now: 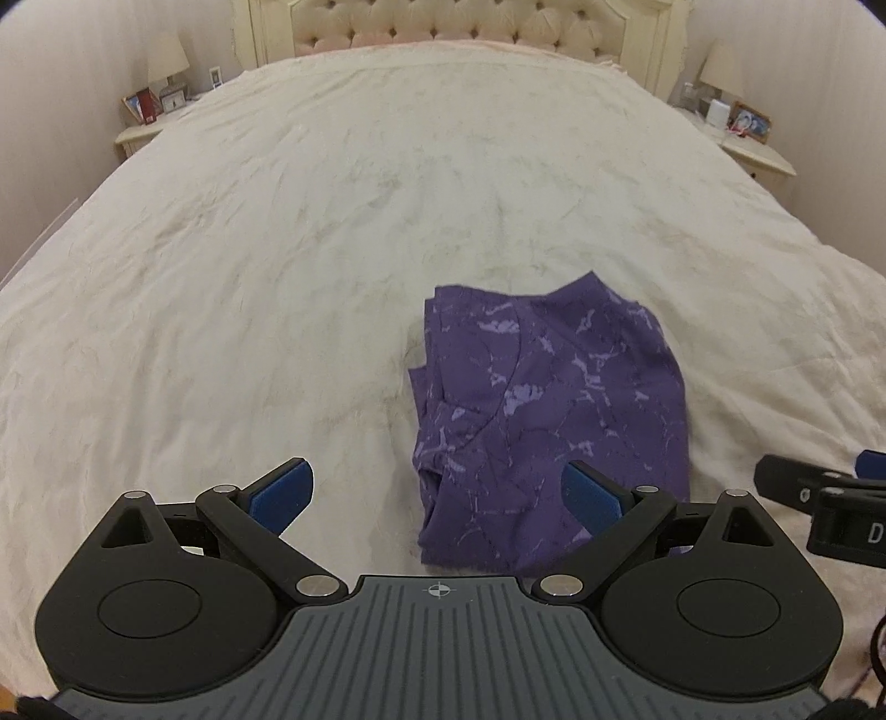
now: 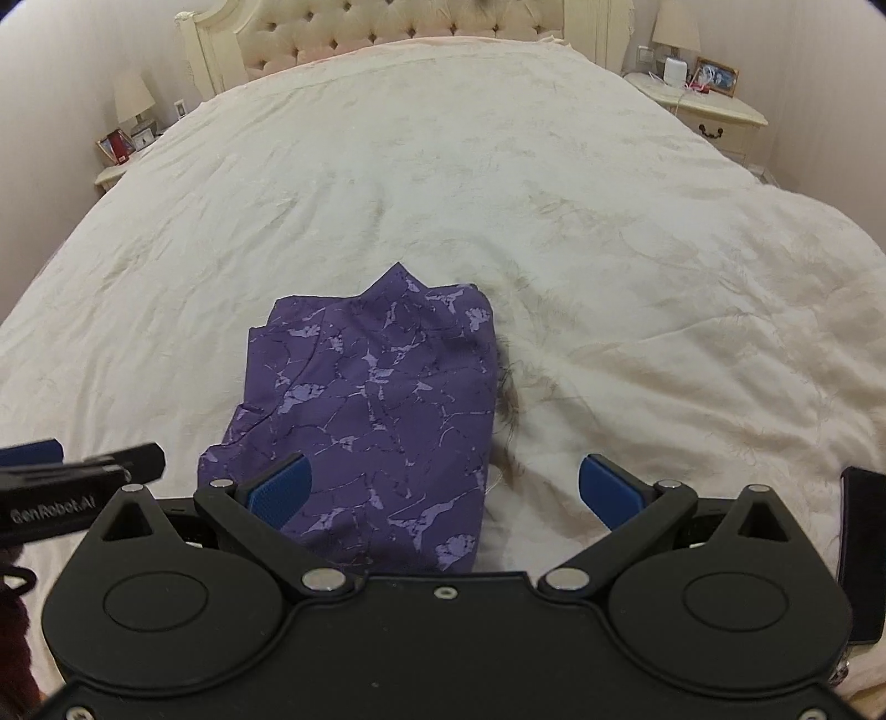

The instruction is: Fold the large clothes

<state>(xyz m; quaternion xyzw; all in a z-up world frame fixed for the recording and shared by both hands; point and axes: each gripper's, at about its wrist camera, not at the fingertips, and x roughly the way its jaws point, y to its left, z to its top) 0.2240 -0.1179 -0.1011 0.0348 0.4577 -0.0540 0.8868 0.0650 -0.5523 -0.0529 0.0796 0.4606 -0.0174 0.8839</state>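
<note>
A purple garment with a lighter marbled print [image 1: 548,415] lies folded into a compact rectangle on the cream bedspread [image 1: 277,249], near the foot of the bed. My left gripper [image 1: 437,493] hovers open just short of its near edge, and its right finger overlaps the cloth's corner in the view. The right wrist view shows the same garment [image 2: 382,421] ahead and to the left. There my right gripper [image 2: 443,487] is open and holds nothing. Its left blue pad [image 2: 279,490] sits over the cloth's near edge. Each gripper shows at the edge of the other's view.
The bed's tufted headboard [image 1: 459,22] stands at the far end. Nightstands with lamps and picture frames flank it on the left [image 1: 149,127] and right [image 1: 753,147]. A dark phone [image 2: 861,554] lies at the right edge of the right wrist view.
</note>
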